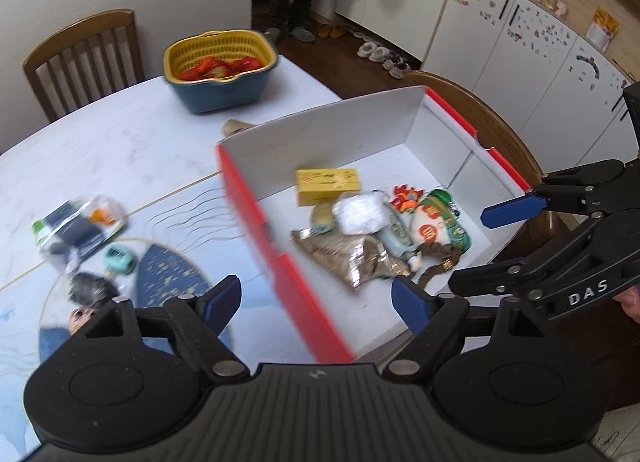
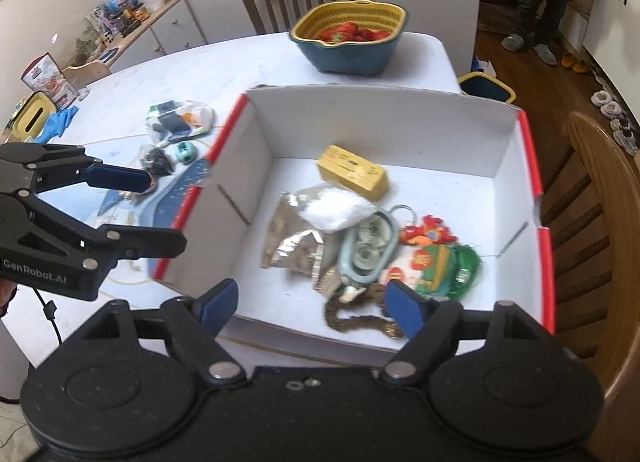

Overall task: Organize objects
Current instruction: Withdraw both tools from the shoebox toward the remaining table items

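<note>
- Left gripper: jaws spread wide, nothing between them. It hangs above the box's near-left red wall, part over the table, part over the box.
- Right gripper: jaws likewise spread wide and empty, poised over the near edge of the box, above the brown cord.
- Already in the box, ahead of my right tool: yellow carton, white pouch, foil packet, pale blue case, red and green ornament. They lie heaped and overlapping.
- Still out on the table, ahead and to the left of my left tool: clear bag of small items, teal trinket, dark fuzzy piece, and a doll's face just beside my left finger.
- Basket of strawberries stands well beyond the box; I judge it no part of this step.
- Judgement: the sorting is partly done; the left-side items remain.
- Risk: reaching left, my left tool could clip the red wall beneath it and shove the box.
- Risk: the clear bag is slack; a pinch on one corner may spill its contents.
- Risk: the two tools are near each other over the box's left wall and may collide.
- The left view is blurred, so fine positions are uncertain.
</note>
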Available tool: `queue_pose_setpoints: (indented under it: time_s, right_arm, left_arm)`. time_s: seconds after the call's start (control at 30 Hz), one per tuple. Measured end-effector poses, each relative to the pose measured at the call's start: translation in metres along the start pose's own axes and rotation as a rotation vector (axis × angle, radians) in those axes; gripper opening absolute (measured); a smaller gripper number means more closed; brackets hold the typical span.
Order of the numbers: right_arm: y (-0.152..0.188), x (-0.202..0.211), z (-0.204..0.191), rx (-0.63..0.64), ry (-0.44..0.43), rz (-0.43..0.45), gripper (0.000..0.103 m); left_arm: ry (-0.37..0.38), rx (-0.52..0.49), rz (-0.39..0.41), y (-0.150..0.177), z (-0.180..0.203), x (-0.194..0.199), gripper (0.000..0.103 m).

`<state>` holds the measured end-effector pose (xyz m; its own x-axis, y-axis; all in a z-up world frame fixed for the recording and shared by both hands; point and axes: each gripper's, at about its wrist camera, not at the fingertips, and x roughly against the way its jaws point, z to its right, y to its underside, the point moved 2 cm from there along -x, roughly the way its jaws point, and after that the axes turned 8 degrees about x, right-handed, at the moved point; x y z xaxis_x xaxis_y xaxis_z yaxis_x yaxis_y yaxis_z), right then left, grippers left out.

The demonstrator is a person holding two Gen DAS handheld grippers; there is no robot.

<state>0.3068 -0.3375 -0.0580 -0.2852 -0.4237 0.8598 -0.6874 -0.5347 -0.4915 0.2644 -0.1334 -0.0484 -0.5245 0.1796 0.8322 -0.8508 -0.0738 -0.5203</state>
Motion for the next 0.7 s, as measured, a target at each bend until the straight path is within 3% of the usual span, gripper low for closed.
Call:
queue_pose_setpoints:
  time_s: [0.37, 0.47, 0.7]
  right_arm:
    - [-0.021, -0.012, -0.075, 0.077, -0.062, 0.011, 0.093]
    - [-0.028, -0.019, -0.098, 0.103, -0.069, 0.004, 0.093]
    - [-0.048, -0.043, -0.141, 0.133, -0.085, -0.018, 0.094]
  left_arm:
    - [-0.034, 0.096, 0.005, 0.035, -0.081, 0.030, 0.089]
    - [-0.049, 0.130, 0.010, 0.046, -0.107, 0.035, 0.101]
    - [-0.087, 0.158, 0.031, 0.064, -0.160, 0.047, 0.101]
